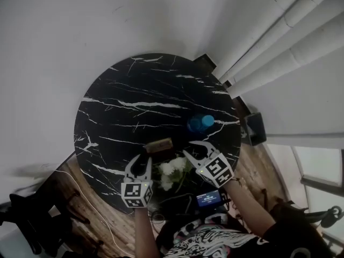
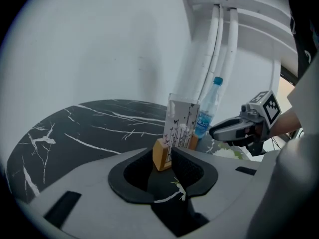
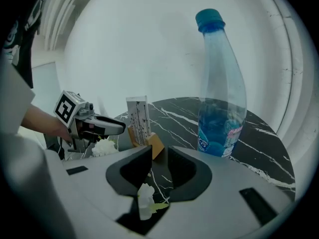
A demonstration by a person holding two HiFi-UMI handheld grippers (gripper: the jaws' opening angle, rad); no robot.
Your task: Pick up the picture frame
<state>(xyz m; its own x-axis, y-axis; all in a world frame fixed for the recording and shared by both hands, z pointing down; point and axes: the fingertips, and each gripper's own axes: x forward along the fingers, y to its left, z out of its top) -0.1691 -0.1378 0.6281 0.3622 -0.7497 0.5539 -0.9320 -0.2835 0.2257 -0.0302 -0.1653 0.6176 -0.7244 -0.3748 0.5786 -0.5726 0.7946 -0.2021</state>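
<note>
The picture frame, a clear printed sheet upright in a wooden base, stands on the near part of the round black marble table. My left gripper is just left of and nearer than the base, jaws apart. The left gripper view shows the frame straight ahead of the left gripper, its base end at the mouth of the jaws, pads not pressing. My right gripper is just right of the frame. In the right gripper view the right gripper shows a narrow gap, with the frame slightly left ahead.
A blue-capped water bottle stands right behind the frame, close to the right gripper. White flowers lie on the table between the two grippers, near the front edge. Wooden floor and a dark chair lie beyond the table's near-left edge.
</note>
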